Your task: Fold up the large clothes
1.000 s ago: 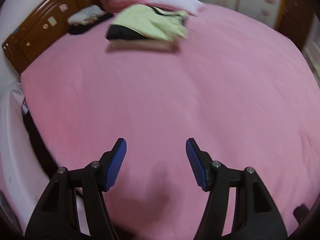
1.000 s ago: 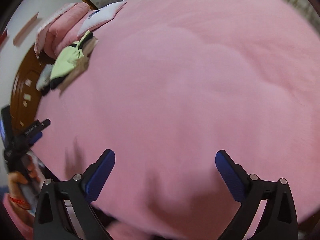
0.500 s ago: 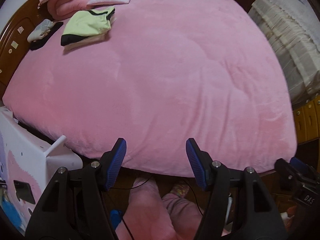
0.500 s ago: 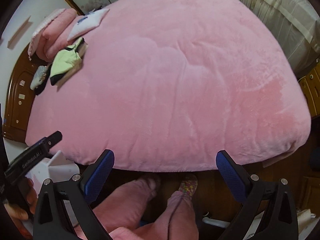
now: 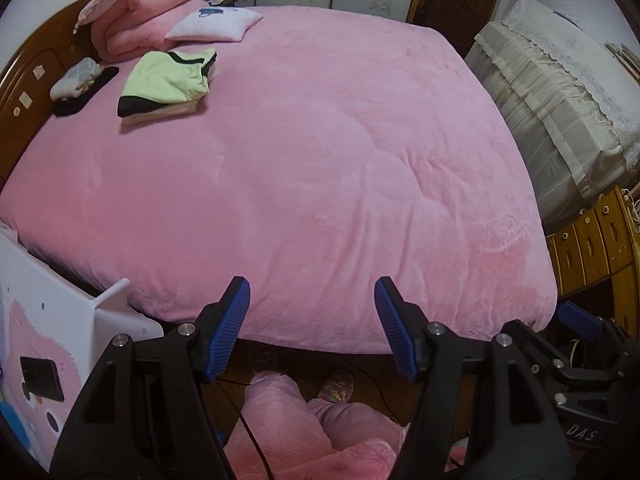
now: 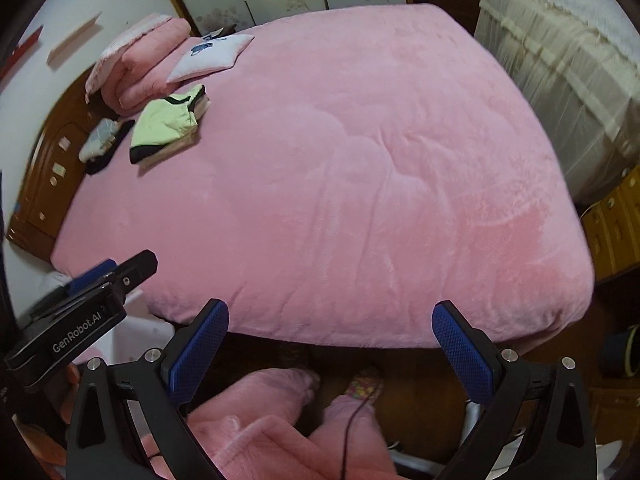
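Note:
A stack of folded clothes, a light green piece with black trim on top point(image 5: 168, 80) point(image 6: 166, 126), lies at the far left of the pink bed point(image 5: 320, 160) point(image 6: 340, 184). A small grey and black bundle point(image 5: 76, 86) point(image 6: 102, 146) lies beside it by the headboard. My left gripper point(image 5: 312, 320) is open and empty, held off the bed's near edge. My right gripper point(image 6: 330, 344) is open wider and empty, also off the near edge. The left gripper shows at the left of the right wrist view point(image 6: 80, 312).
A folded pink quilt point(image 5: 140, 8) and a white pillow point(image 5: 214, 24) lie at the head of the bed. A cloth-covered piece of furniture point(image 5: 560, 112) stands to the right. A white and pink plastic item point(image 5: 52, 340) stands at the left. The person's pink-clad legs point(image 5: 288, 432) are below.
Both grippers have drawn back and up from over the bed to beyond its near edge, so the whole bed and the floor show. Both stayed open and empty.

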A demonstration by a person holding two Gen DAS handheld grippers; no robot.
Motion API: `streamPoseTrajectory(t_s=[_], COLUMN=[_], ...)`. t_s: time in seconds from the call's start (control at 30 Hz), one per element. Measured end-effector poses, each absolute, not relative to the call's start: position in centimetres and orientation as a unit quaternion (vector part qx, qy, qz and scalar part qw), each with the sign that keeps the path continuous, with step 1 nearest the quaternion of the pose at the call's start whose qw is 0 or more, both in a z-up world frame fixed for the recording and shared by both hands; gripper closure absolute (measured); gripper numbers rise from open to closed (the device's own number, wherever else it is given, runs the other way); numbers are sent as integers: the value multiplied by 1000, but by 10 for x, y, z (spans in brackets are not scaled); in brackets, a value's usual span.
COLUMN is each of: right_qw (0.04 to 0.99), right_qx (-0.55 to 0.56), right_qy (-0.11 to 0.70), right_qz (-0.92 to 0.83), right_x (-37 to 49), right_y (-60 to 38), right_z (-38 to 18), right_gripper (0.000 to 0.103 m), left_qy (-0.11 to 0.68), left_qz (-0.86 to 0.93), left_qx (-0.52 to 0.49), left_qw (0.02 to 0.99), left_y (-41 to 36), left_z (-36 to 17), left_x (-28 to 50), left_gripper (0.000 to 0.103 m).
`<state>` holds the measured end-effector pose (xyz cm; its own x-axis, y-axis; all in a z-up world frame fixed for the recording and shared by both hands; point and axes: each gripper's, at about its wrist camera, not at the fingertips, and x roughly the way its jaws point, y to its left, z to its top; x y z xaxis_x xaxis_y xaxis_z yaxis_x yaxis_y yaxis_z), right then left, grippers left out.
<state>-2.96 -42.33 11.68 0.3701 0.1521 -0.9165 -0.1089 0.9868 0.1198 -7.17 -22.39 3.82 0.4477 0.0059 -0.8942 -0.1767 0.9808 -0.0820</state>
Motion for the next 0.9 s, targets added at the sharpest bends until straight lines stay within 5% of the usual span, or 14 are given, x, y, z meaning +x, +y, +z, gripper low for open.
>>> streamPoseTrajectory(t_s=[0.9], right_qw=[872], right_qx=[-19], right_qy=[486], right_qz=[61], right_x=[-63], right_y=[-380], right_z=[178], right_gripper=[0], left_qy=[492], left_qz=[74], left_qx=[-33], left_qw=[867], left_y=[-221], left_z=[63], left_x=[-93], left_gripper=[4])
